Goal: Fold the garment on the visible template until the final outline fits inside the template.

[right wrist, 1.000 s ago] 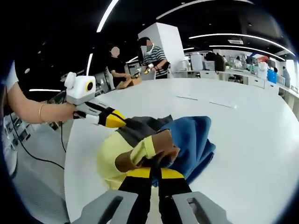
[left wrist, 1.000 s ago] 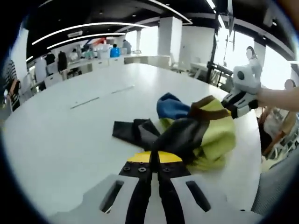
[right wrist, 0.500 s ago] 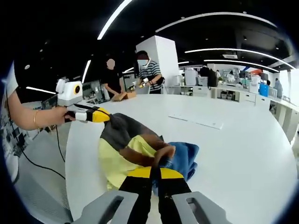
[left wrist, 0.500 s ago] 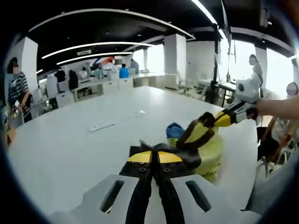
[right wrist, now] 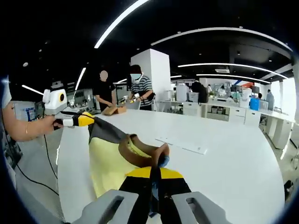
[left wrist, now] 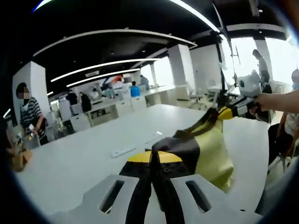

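Note:
The garment (left wrist: 210, 156) is yellow and dark grey with a brown collar, and it hangs stretched between the two grippers above the white table (left wrist: 79, 163). My left gripper (left wrist: 154, 157) is shut on its dark grey edge. The right gripper (left wrist: 227, 112) comes in from the right, pinching the far corner. In the right gripper view, my right gripper (right wrist: 153, 171) is shut on the brown collar of the garment (right wrist: 110, 161), with a scrap of blue cloth (right wrist: 162, 161) beside it. The left gripper (right wrist: 82, 120) holds the grey corner at the left, in a person's hand.
A long white strip (left wrist: 124, 150) lies on the table (right wrist: 229, 161), also seen as the strip (right wrist: 183, 145) further out. Two people (right wrist: 136, 91) stand at the table's far end. Another person (left wrist: 31, 119) stands at the left. Desks and people fill the background.
Both grippers have risen and pulled apart, lifting the crumpled garment off the table and stretching it between them. The blue part is now mostly hidden.

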Motion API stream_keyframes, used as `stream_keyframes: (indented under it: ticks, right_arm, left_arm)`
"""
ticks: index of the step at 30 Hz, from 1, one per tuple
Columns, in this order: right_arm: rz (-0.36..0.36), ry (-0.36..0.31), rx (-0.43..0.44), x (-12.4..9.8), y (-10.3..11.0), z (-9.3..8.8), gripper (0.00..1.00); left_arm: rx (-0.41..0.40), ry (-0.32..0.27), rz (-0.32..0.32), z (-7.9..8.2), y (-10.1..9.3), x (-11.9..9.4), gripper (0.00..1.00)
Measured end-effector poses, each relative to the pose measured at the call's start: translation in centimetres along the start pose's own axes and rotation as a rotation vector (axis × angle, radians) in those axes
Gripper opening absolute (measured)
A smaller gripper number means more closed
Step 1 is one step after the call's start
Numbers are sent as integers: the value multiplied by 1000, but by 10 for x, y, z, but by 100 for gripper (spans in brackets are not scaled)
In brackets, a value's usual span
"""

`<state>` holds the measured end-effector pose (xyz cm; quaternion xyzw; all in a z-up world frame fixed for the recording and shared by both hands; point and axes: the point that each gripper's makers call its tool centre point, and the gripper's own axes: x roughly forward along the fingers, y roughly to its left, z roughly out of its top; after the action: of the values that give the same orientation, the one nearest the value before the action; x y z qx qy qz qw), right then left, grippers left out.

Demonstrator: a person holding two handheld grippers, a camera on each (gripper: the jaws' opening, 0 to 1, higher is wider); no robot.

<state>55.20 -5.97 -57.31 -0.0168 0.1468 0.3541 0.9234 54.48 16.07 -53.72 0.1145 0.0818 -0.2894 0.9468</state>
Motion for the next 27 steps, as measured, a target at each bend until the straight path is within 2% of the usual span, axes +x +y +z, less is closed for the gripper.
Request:
stream_keyframes:
  ticks: [4, 9, 19, 27]
  right_arm:
    - [-12, -18, -10, 15, -9, 19, 0]
    - [-42, -6, -26, 37, -24, 27, 0]
    - [-93, 2, 8, 73, -55, 28, 0]
    - [-141, 19, 55, 107, -76, 14, 0]
  left_arm:
    - [-51, -29, 28, 9, 16, 9, 0]
    - [-55, -56, 61, 18, 33, 25, 0]
    - [-16, -14, 101, 2, 50, 58, 0]
    - [-9, 27, 145, -19, 69, 89, 0]
